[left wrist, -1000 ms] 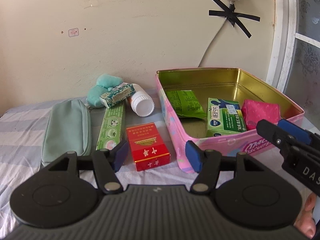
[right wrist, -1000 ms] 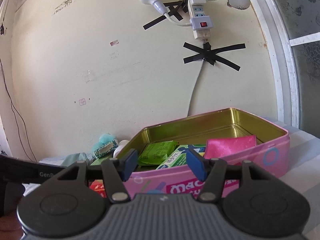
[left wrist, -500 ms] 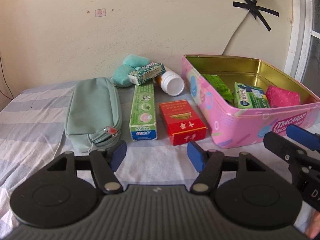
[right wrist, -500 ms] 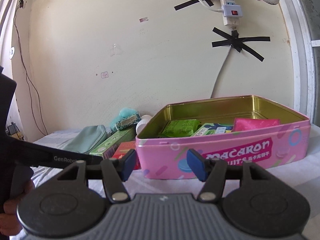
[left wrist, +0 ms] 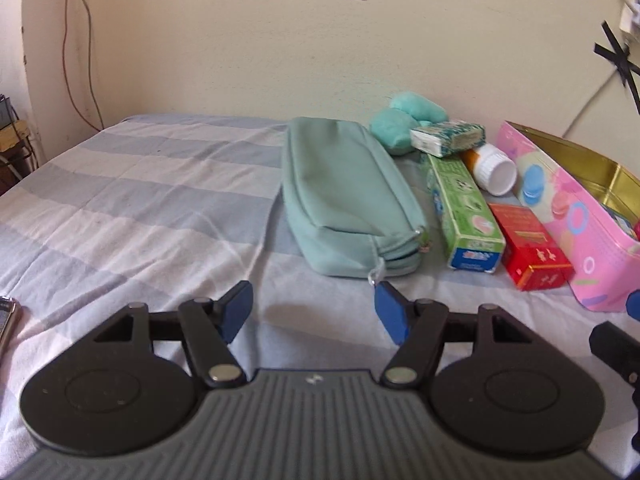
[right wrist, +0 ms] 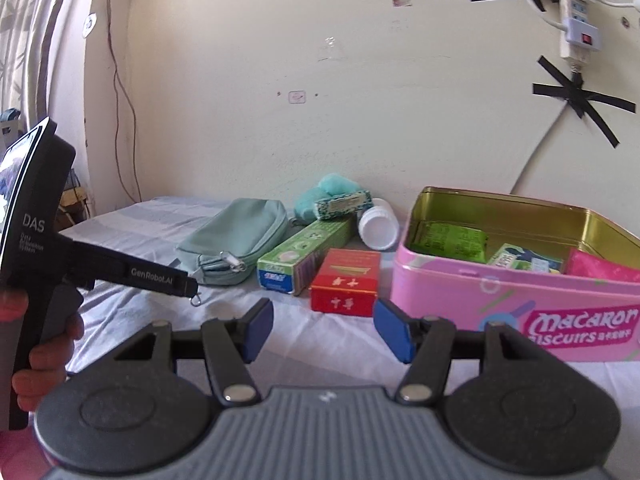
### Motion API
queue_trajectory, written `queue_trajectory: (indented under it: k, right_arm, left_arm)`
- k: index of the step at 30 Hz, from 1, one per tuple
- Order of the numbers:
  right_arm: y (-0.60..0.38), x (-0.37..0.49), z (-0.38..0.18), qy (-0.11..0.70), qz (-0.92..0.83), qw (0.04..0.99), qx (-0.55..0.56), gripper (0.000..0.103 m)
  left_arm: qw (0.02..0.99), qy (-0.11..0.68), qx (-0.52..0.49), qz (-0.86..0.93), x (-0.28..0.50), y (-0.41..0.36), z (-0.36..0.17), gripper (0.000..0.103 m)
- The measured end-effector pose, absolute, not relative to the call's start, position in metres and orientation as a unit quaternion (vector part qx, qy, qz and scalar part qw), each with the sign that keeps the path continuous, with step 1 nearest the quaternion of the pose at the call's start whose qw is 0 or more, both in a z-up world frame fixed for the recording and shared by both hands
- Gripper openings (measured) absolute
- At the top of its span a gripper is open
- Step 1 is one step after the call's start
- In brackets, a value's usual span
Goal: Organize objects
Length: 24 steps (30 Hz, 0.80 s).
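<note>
My left gripper is open and holds nothing; it hovers just short of the zip end of a mint green pouch. To the pouch's right lie a green toothpaste box, a red box, a white bottle, a small patterned box and a teal plush. My right gripper is also open and empty, facing the red box and the pink tin. The tin holds a green packet, a green-white box and a pink pouch.
Everything lies on a striped bedsheet against a cream wall. A hand holds the left gripper's handle at the left of the right wrist view. A metal object pokes in at the bed's left edge. A power strip hangs above the tin.
Both views have swung left across the bed. The tin has slid to the right edge of the left wrist view, and the pouch now lies straight ahead. The left jaws stand slightly wider.
</note>
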State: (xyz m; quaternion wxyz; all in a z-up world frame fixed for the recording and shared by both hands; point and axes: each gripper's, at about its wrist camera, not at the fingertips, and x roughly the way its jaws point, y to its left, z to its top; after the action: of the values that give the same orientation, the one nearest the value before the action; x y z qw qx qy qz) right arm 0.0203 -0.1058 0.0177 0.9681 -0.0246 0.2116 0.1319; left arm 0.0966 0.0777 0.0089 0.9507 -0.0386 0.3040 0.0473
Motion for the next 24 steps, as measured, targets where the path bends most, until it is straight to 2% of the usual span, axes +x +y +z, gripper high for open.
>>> queue_trajectory:
  k: [8,13,16,24]
  right_arm:
    - [-0.059,0.076,0.024,0.235,0.136,0.961,-0.047,0.056]
    - [-0.036,0.125,0.016,0.269,0.114,0.955,-0.058,0.056]
    - [-0.035,0.151,0.001,0.318,0.091,0.943,-0.044,0.049]
    - [-0.069,0.075,0.003,0.317,0.131,0.938,-0.057,0.043]
  left_arm:
    - [0.95,0.285,-0.114,0.061,0.098,0.116,0.001,0.073]
    - [0.954,0.276,-0.109,0.046,0.099,0.111,0.001,0.073]
    - [0.954,0.276,-0.111,0.041,0.098,0.112,0.001,0.073]
    - [0.954,0.274,-0.115,0.029,0.096,0.117,-0.001,0.073]
